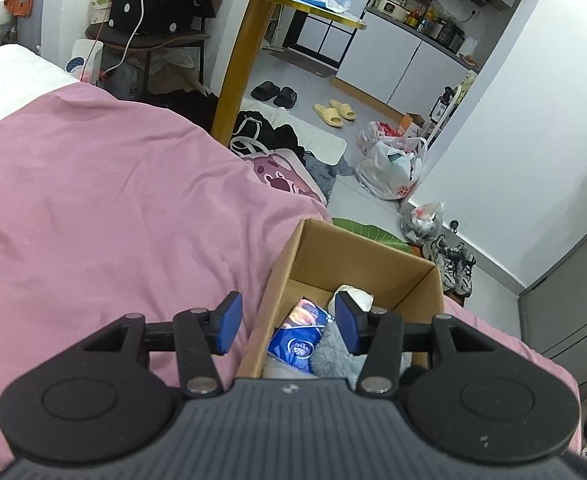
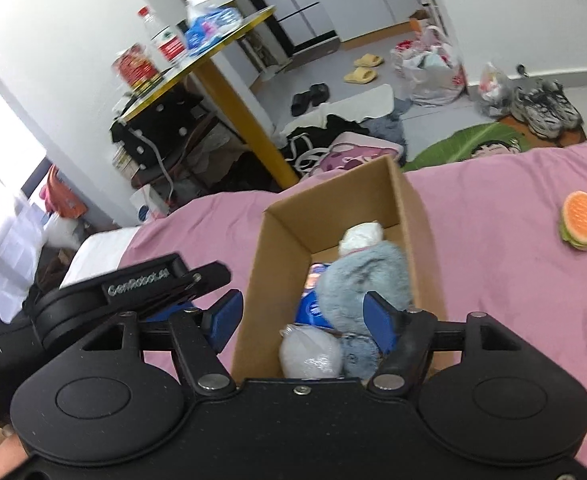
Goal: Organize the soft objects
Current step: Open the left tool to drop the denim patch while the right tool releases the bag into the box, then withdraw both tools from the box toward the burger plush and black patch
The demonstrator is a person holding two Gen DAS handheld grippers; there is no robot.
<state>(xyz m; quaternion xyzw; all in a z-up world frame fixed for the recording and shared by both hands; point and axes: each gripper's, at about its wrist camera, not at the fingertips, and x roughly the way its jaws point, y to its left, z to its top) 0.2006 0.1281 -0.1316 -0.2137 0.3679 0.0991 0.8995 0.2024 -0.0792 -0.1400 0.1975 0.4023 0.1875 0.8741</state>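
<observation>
An open cardboard box (image 1: 397, 268) (image 2: 281, 248) stands on the pink bed sheet (image 1: 105, 208). Inside it lie a grey plush toy (image 2: 365, 276), a blue packet (image 1: 295, 340), a white soft item (image 2: 363, 236) and a clear bag of white filling (image 2: 309, 354). My left gripper (image 1: 289, 326) is open and empty, over the box's left wall. My right gripper (image 2: 305, 320) is open and empty, just above the box's near end. A hamburger plush (image 2: 581, 220) lies on the sheet to the right of the box. The left gripper's body (image 2: 133, 284) shows left of the box.
A round yellow table (image 1: 277, 0) with bottles and packets stands beyond the bed. Clothes, a pink bag (image 1: 285, 176), slippers (image 1: 333, 112), plastic bags (image 1: 393, 168) and sneakers (image 1: 453, 268) litter the floor. A green leaf-shaped mat (image 2: 473, 144) lies by the bed.
</observation>
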